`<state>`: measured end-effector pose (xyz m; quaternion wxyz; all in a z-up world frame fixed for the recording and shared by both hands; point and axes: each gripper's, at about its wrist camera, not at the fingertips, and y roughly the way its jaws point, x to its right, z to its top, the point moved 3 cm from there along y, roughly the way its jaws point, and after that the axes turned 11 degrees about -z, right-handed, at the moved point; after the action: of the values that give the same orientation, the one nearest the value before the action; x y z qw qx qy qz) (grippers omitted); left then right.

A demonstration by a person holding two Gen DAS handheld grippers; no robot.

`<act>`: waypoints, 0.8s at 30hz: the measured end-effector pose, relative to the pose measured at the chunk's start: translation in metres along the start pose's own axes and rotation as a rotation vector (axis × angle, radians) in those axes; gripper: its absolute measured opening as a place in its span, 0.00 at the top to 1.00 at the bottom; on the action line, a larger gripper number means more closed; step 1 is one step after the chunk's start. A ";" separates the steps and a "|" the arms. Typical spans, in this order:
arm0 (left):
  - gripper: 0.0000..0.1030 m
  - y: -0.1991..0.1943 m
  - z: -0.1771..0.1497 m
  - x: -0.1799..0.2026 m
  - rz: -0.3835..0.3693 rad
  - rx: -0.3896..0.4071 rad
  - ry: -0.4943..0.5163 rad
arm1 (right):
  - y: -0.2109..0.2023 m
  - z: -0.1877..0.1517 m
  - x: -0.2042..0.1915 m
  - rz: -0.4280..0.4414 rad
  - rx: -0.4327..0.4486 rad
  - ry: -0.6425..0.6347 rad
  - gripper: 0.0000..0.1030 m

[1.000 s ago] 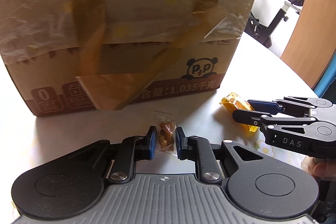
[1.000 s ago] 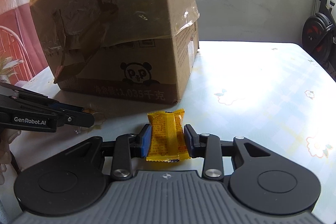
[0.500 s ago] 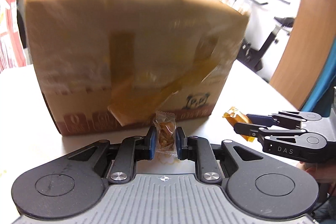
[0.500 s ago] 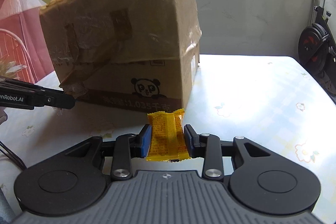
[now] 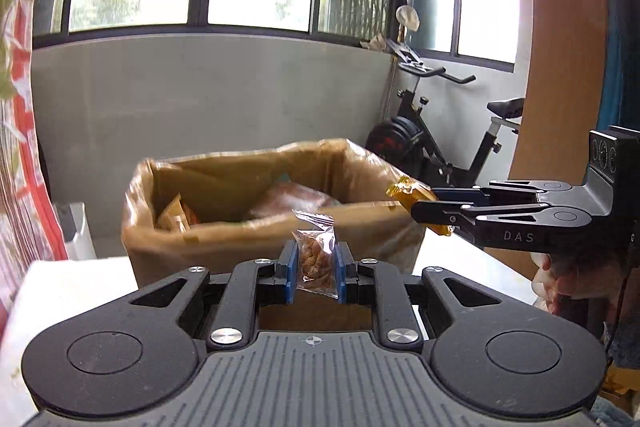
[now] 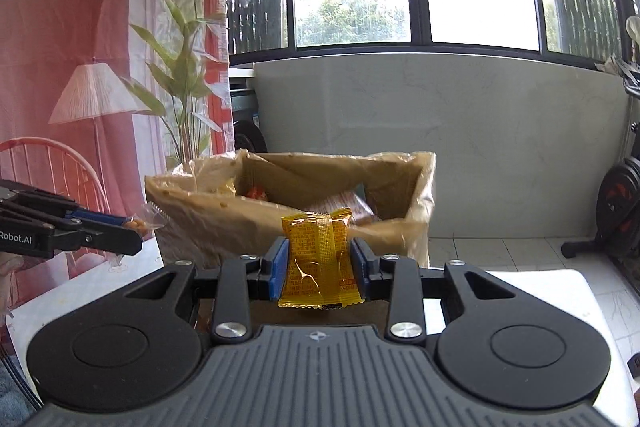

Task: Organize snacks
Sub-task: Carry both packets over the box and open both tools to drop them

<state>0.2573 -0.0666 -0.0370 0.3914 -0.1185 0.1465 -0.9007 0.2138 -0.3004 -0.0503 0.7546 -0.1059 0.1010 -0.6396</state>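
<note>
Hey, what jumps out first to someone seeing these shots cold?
Two snacks held up before the open brown cardboard box: a shiny orange foil snack packet clamped in the right gripper, and a small clear plastic bag of brown snacks pinched in the left gripper. More packets lie inside the box.

The cardboard box (image 5: pixel 256 227) is open on top, its mouth unobstructed from above. Room inside is narrowed by snack packets (image 5: pixel 288 201) already lying there. Its near wall (image 6: pixel 224 227) is raised before both grippers.
</note>
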 end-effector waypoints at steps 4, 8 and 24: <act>0.80 0.014 0.036 -0.018 0.055 0.030 0.011 | 0.033 0.028 -0.006 0.004 -0.013 -0.014 0.65; 0.80 0.042 0.051 -0.038 0.135 -0.001 -0.016 | 0.070 0.038 -0.012 -0.004 -0.071 -0.037 0.65; 0.77 0.091 0.030 -0.070 0.203 -0.172 -0.100 | 0.128 0.029 -0.013 -0.063 -0.279 -0.023 0.63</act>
<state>0.3746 -0.0789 -0.0480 0.4759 -0.1811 0.2146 -0.8335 0.3410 -0.2660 -0.0592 0.7133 -0.2200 0.1769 -0.6415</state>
